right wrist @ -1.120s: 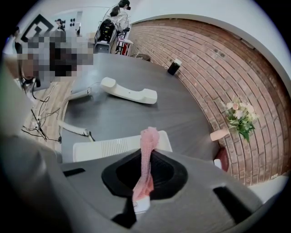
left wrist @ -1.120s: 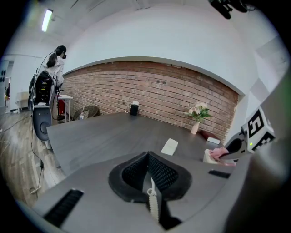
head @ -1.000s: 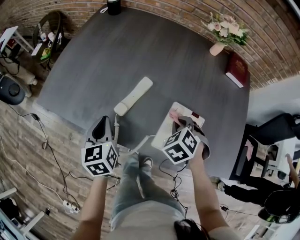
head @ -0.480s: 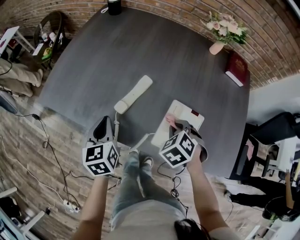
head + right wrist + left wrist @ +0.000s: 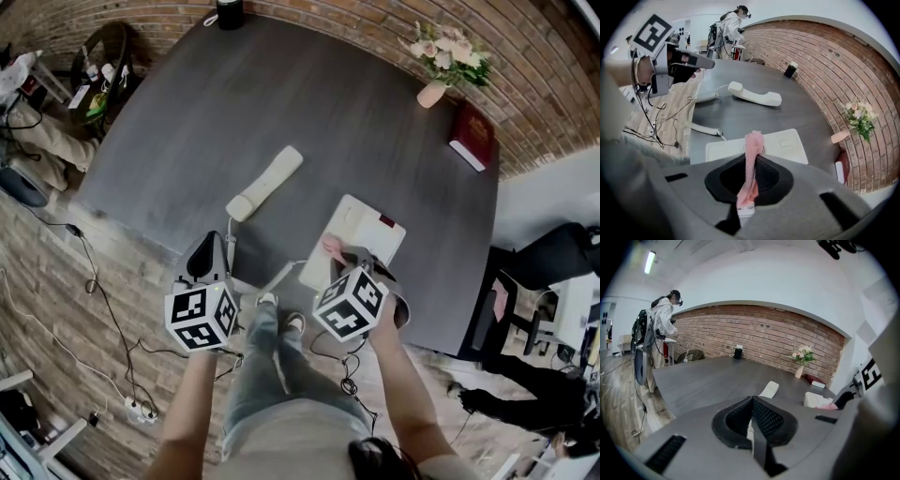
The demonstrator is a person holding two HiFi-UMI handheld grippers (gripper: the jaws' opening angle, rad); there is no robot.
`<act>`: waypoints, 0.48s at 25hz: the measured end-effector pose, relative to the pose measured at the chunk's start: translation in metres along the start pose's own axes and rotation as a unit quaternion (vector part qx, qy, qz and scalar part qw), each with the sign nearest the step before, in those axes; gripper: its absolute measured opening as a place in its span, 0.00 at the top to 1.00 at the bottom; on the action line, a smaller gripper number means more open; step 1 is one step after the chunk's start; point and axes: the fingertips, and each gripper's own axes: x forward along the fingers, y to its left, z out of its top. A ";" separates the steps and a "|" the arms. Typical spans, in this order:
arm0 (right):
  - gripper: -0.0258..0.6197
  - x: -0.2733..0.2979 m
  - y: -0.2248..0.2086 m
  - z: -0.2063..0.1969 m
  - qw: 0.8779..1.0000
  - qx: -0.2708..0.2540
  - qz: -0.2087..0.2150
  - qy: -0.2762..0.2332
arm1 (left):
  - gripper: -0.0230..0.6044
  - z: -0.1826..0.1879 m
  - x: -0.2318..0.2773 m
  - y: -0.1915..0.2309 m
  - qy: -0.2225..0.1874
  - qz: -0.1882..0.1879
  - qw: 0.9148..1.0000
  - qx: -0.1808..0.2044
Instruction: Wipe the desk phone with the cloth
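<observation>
- My right gripper (image 5: pixel 752 161) is clamped on the pink cloth (image 5: pixel 753 140). The cloth stands up from between the jaws as a narrow strip.
- The cloth's free end hangs over the near edge of the white phone base (image 5: pixel 787 143). I cannot tell whether it touches the base or sits just above it.
- My left gripper (image 5: pixel 752 404) has its jaws pressed together on nothing. It hovers off the table's (image 5: pixel 281 94) near edge, well apart from the phone.
- The handset (image 5: pixel 265 183) lies off its cradle, flat on the table, to the left of the base and beyond it.
- I judge the job to be early. The cloth is at the base, with most of the base's top and the handset left to wipe.
</observation>
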 end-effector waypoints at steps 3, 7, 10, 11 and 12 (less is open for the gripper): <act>0.92 -0.002 0.007 -0.003 1.000 -0.004 0.006 -0.003 | 0.96 -0.004 -0.006 -0.001 0.000 0.004 1.000 0.000; 0.93 -0.004 0.017 -0.007 1.000 -0.007 0.020 -0.008 | 0.96 -0.008 -0.015 -0.004 -0.001 0.009 1.000 -0.002; 0.93 -0.005 0.024 -0.008 0.999 -0.010 0.031 -0.011 | 0.96 -0.009 -0.022 -0.006 -0.004 0.012 1.000 -0.003; 0.92 -0.006 0.026 -0.008 0.999 -0.013 0.033 -0.012 | 0.96 -0.010 -0.024 -0.006 -0.005 0.014 1.000 -0.003; 0.93 -0.007 0.029 -0.008 0.999 -0.015 0.035 -0.013 | 0.96 -0.010 -0.027 -0.006 -0.005 0.015 1.000 -0.003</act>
